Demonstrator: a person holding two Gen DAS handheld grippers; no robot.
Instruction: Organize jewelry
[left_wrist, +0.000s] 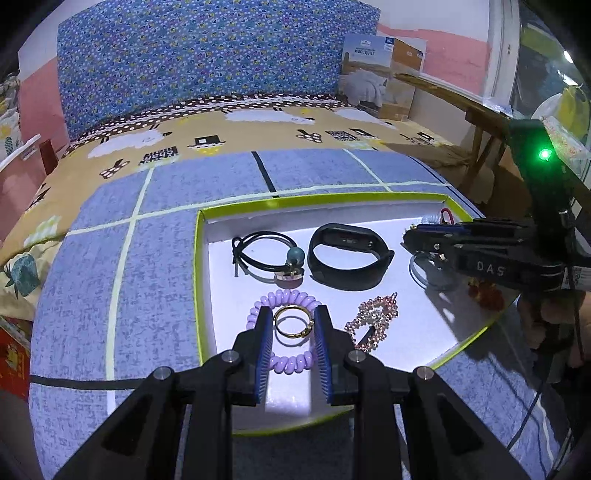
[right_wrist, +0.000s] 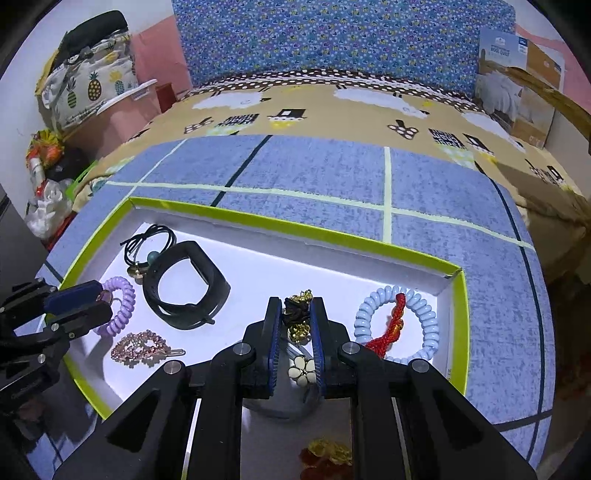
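A white tray with a lime rim (left_wrist: 201, 236) (right_wrist: 258, 221) holds the jewelry. My left gripper (left_wrist: 293, 319) is shut on a gold ring (left_wrist: 293, 321) just above a purple coil band (left_wrist: 284, 360) (right_wrist: 120, 295). My right gripper (right_wrist: 296, 308) (left_wrist: 410, 236) is shut on a black cord with gold bells (right_wrist: 297, 314). A black wristband (left_wrist: 349, 254) (right_wrist: 184, 286), a black cord bracelet with a teal bead (left_wrist: 266, 251) (right_wrist: 151, 243), a rose sparkly clip (left_wrist: 373, 325) (right_wrist: 142, 349), a pale blue coil band (right_wrist: 397, 325) with a red cord (right_wrist: 388, 332) and a white flower piece (right_wrist: 303, 371) lie in the tray.
The tray sits on a blue mat with taped lines (left_wrist: 147, 258) (right_wrist: 369, 177) on a patterned bedspread. A quilt box (left_wrist: 380, 74) stands at the far right. A red and gold ornament (right_wrist: 327, 458) lies at the tray's near edge. Bags (right_wrist: 88, 85) are stacked far left.
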